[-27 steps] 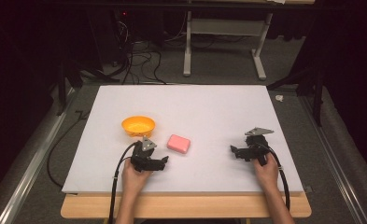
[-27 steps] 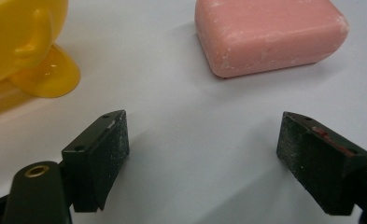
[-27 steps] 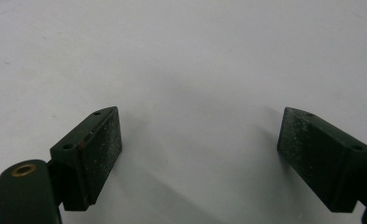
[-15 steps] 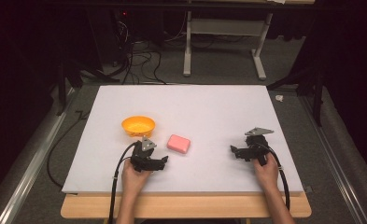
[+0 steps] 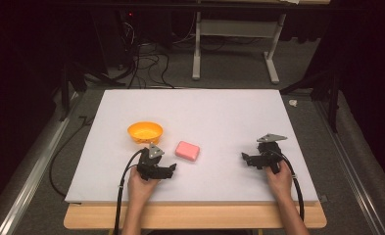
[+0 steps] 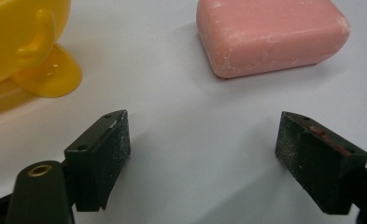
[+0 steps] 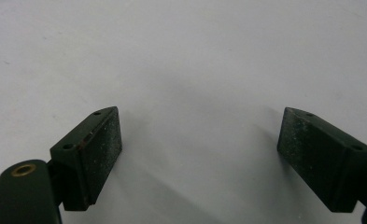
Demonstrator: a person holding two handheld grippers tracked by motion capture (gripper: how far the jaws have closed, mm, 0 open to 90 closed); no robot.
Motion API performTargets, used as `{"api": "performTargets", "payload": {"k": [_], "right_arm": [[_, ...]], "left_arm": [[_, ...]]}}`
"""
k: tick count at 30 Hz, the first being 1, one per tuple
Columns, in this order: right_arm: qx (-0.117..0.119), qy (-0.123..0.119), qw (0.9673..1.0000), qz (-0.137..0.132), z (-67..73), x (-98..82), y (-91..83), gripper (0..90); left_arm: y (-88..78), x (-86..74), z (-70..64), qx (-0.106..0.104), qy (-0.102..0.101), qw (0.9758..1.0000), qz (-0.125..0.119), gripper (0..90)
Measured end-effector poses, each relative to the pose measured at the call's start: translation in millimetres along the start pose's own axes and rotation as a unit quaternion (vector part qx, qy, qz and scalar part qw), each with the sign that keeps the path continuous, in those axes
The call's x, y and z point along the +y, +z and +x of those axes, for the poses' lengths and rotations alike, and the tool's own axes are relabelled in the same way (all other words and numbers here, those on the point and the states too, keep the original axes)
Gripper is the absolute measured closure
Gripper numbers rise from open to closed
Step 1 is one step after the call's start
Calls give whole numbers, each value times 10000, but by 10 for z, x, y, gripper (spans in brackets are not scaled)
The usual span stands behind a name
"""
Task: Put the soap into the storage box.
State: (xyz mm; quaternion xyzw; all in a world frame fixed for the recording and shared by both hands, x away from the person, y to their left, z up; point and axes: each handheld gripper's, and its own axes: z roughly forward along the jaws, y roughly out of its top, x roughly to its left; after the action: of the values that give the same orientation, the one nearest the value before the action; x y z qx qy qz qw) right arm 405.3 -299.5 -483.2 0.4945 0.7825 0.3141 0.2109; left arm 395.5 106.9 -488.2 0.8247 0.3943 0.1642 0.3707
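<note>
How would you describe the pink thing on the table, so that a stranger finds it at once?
On the white table, look at the near left part, just ahead of the left gripper. The pink soap bar lies flat there, right of the orange bowl and apart from it. It is a solid rounded block, not a hollow dish.

My three cameras
One looks down from above; my gripper cameras skim the white table, the left sharing the soap.
</note>
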Motion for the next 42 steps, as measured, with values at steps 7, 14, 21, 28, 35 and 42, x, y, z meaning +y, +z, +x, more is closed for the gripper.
{"api": "performTargets", "payload": {"k": [7, 14, 21, 28, 35, 42], "right_arm": [[3, 1, 10000, 0, -1, 1, 1, 145], [2, 1, 10000, 0, -1, 1, 1, 145], [1, 2, 10000, 0, -1, 1, 1, 145], [2, -3, 10000, -1, -1, 1, 1, 145], [1, -2, 10000, 0, -1, 1, 1, 145], [-1, 6, 10000, 1, 2, 0, 0, 145]], "left_arm": [[-3, 7, -3, 26, 11, 10000, 27, 185], [-6, 27, -56, 35, 75, 10000, 36, 182], [-59, 78, -135, -90, 38, 9999, -117, 175], [-140, 135, -217, -130, -4, 9992, -387, 162], [-184, 181, -268, -9, -70, 9987, -510, 158], [-190, 264, -321, 56, -82, 9984, -554, 154]]}}
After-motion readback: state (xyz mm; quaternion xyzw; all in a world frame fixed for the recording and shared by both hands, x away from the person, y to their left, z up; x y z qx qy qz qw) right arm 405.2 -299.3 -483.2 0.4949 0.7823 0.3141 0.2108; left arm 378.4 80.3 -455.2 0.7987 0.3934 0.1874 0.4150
